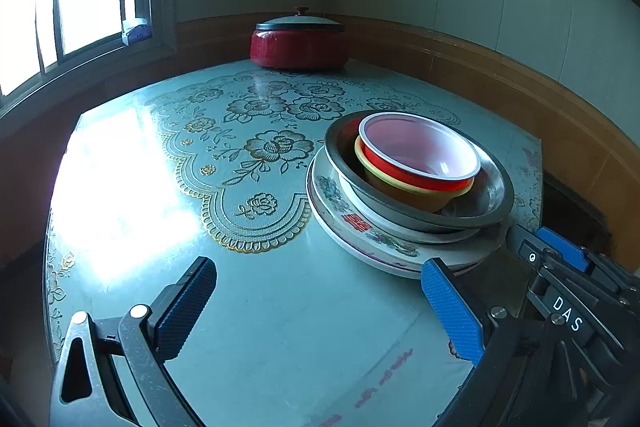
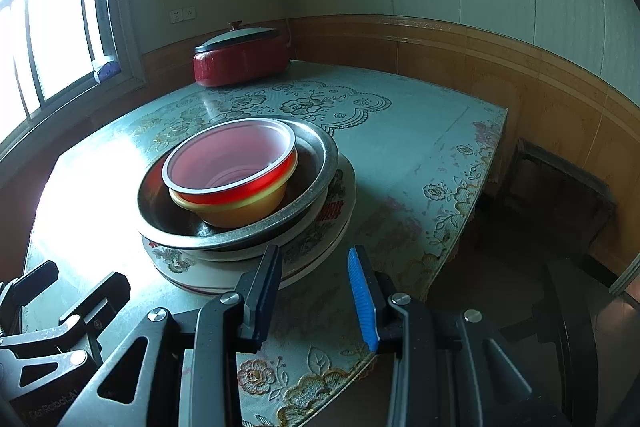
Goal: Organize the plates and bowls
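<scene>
Tools: left tool [image 1: 318, 301] spread wide, empty; right tool [image 2: 314, 301] part-open, gripping nothing, lettered "DAS" and "Q". Just ahead, red bowl [image 2: 232, 167] nests in yellow bowl [image 2: 244, 213], steel basin [image 2: 320, 155], floral plates [image 2: 176, 263] stacked on worktop [image 2: 420, 147].

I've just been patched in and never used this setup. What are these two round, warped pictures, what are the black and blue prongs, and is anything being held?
No robot arm here: a person holds a two-finger claw in each hand, each with a fisheye camera looking along its fingers. One picture is from the left claw, whose fingers are wide open over bare table. The other is from the right claw, partly open and holding nothing, just short of the stack. On the table: floral plates under a metal bowl, with a yellow bowl and a red bowl nested inside. A lidded red pot sits at the far edge.
</scene>
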Available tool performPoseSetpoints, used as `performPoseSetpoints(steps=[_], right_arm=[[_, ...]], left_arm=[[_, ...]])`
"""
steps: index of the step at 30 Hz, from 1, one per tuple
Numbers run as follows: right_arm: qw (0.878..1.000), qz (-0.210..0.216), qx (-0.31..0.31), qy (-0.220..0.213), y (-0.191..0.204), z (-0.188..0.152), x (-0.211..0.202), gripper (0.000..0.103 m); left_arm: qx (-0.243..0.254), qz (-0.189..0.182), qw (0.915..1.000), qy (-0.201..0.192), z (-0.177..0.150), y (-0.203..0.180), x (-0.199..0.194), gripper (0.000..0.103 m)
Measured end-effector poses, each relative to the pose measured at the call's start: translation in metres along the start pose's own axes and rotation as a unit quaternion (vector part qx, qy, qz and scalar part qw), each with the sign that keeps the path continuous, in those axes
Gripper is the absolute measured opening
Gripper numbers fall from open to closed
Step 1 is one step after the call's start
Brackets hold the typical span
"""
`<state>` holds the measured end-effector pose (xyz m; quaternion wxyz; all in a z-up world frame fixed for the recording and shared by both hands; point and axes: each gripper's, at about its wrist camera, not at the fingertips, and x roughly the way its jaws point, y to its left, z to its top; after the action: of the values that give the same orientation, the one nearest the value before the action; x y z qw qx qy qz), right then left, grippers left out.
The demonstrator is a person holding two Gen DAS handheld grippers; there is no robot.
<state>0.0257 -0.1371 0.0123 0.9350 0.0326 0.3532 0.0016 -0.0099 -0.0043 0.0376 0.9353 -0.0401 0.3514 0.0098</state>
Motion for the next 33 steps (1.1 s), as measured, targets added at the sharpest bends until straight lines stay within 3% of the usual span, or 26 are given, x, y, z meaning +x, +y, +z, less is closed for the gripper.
performPoseSetpoints(steps=[33], right_arm=[[1.0,0.002,-0.002,-0.002,0.0017,0.0006,-0.0008,0.034]], left_arm=[[0.006,-0.003,1.0,0.0,-0.0015,-0.0003,-0.002,0.103]])
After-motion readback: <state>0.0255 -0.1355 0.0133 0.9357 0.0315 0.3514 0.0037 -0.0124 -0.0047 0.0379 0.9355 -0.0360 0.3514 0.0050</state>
